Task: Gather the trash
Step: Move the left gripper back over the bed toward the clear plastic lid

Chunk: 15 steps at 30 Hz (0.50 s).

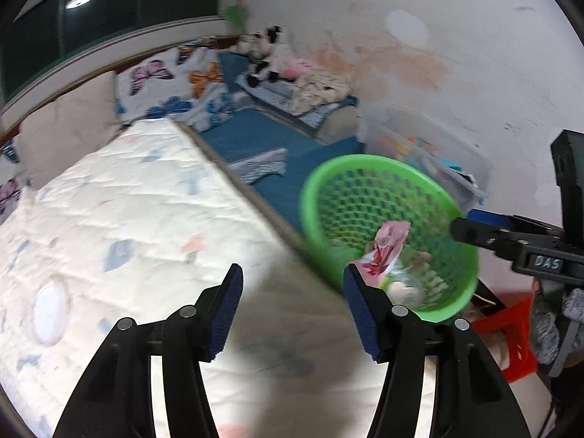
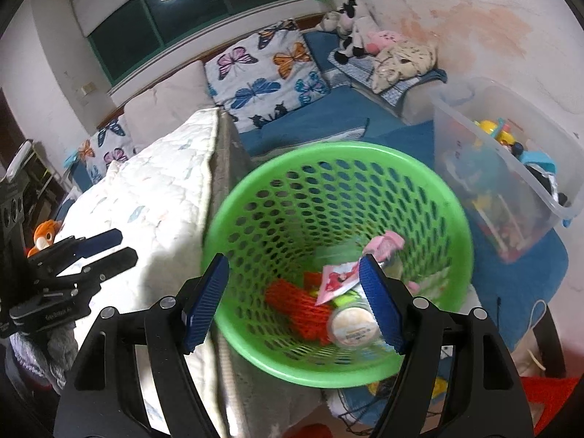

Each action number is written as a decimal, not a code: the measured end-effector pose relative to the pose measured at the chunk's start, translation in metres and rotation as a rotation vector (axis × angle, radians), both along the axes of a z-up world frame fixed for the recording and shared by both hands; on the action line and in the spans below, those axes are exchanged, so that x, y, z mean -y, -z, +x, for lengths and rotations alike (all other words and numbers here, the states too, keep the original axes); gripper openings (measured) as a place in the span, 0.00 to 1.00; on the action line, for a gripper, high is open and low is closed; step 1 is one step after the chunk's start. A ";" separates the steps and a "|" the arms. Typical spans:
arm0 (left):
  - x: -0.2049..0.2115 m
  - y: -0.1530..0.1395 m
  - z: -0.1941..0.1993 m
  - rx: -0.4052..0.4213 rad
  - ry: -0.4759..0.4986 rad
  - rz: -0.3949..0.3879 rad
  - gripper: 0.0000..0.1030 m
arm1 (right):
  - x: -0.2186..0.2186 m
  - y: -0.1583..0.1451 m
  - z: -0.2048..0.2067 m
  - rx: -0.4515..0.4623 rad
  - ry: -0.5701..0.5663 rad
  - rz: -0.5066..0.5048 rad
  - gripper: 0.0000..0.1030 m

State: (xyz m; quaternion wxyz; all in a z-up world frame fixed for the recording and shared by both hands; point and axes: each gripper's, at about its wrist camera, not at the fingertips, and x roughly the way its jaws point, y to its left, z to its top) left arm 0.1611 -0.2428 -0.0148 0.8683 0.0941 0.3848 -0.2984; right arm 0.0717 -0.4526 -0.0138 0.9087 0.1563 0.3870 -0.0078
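The left gripper (image 1: 294, 314) stands with its jaws apart and nothing between them, only the white quilted mattress (image 1: 120, 226) lying below. Ahead and to its right sits the green basket (image 1: 471, 273), with a pink and white wrapper (image 1: 383, 252) at its near side, close against the right-hand blue pad; whether the two touch cannot be told through the blur. A round lidded cup (image 1: 401, 290) lies beneath the wrapper. To the far right, the other tool reaches to the basket's rim.

The right gripper (image 2: 297, 301) is also parted, its pads straddling the basket's (image 2: 365, 153) near rim but not pressing on it, so it seems to frame the basket rather than grip it. Inside lie an orange net sleeve (image 2: 295, 303), the wrapper (image 2: 335, 281), the cup (image 2: 354, 325) and a pink scrap (image 2: 388, 242). To its left the left gripper (image 2: 109, 246) hovers over the mattress (image 2: 160, 197).

Several pieces look already collected. No loose trash shows on the mattress here, so what remains cannot be judged from these views.
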 end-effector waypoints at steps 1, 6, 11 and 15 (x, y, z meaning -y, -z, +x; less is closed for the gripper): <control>-0.010 0.000 0.002 0.006 -0.025 0.001 0.59 | -0.004 -0.001 0.002 0.001 -0.009 -0.001 0.72; -0.061 -0.002 0.014 0.029 -0.132 0.013 0.64 | -0.032 -0.004 0.016 0.005 -0.067 -0.009 0.72; -0.116 0.001 0.029 0.030 -0.249 0.013 0.68 | -0.064 -0.004 0.032 0.006 -0.130 -0.013 0.73; -0.152 0.007 0.038 0.028 -0.323 0.021 0.69 | -0.085 -0.004 0.043 0.006 -0.171 -0.021 0.73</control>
